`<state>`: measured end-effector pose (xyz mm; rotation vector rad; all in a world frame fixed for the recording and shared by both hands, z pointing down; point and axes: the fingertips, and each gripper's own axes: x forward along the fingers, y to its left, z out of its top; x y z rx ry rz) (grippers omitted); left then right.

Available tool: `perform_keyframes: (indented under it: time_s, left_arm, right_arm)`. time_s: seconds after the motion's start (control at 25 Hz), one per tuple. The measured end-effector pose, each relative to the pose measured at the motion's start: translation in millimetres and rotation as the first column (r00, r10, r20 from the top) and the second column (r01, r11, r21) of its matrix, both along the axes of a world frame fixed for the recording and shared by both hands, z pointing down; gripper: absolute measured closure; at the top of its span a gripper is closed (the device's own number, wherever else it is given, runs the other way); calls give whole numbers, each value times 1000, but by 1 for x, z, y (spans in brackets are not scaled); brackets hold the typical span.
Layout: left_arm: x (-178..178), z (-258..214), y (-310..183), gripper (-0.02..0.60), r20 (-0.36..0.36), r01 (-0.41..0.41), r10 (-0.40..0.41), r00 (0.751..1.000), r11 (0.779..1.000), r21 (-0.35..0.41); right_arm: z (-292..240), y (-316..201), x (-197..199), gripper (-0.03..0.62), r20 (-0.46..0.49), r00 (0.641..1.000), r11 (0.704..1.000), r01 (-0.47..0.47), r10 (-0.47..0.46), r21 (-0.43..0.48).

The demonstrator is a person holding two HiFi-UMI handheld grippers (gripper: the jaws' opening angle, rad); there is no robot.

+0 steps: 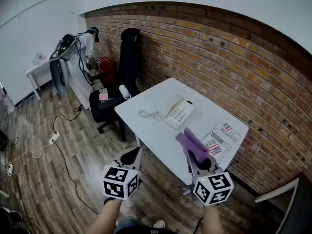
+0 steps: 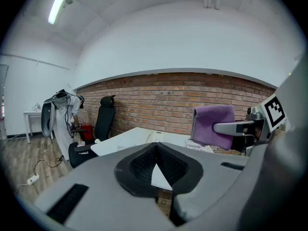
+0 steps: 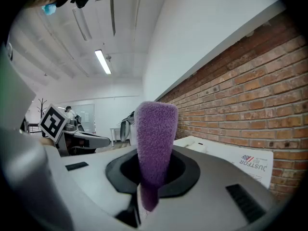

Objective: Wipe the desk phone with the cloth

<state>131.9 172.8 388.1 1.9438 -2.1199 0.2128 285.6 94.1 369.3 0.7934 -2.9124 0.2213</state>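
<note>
purple cloth (image 1: pixel 192 145), white desk phone (image 1: pixel 178 113), red-brown brick wall (image 1: pixel 219 57)

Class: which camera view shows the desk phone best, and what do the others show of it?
The head view: the whole desk phone lies on the table, keypad and cord visible. The right gripper view catches only a white edge past the cloth; in the left gripper view it is too small to tell.

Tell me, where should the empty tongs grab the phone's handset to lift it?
Likely the slim middle of the handset, from above, with the left tongs spanning its narrow width. It lies flat on the desk phone, and the curly cord trails from one end.
</note>
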Motion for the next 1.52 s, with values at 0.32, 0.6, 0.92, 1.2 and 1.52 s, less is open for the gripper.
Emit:
perform_keyframes:
  time_s: [0.32, 0.6, 0.92, 1.2, 1.52]
  left_arm:
    - [-8, 7, -12, 577, -4, -8, 8, 1000, 1000, -5]
    - [-36, 17, -43, 577, -12, -54, 54, 998, 998, -17]
    - [-102, 25, -110, 577, -34, -162, 161, 986, 987, -21]
    - [-157, 27, -165, 577, -75, -285, 282, 956, 958, -31]
    - [-187, 30, -211, 577, -102, -426, 421, 901, 904, -30]
  right_arm:
    - [9, -11, -12, 549, -5, 1000, 1000, 8, -8, -17]
    - [19, -34, -38, 549, -20, 999, 999, -25, 25, -29]
    - [29, -80, -103, 549, -59, 992, 993, -114, 112, -41]
    - [29, -118, -155, 549, -104, 970, 972, -229, 222, -61]
    - [30, -149, -182, 549, -150, 924, 930, -363, 351, -64]
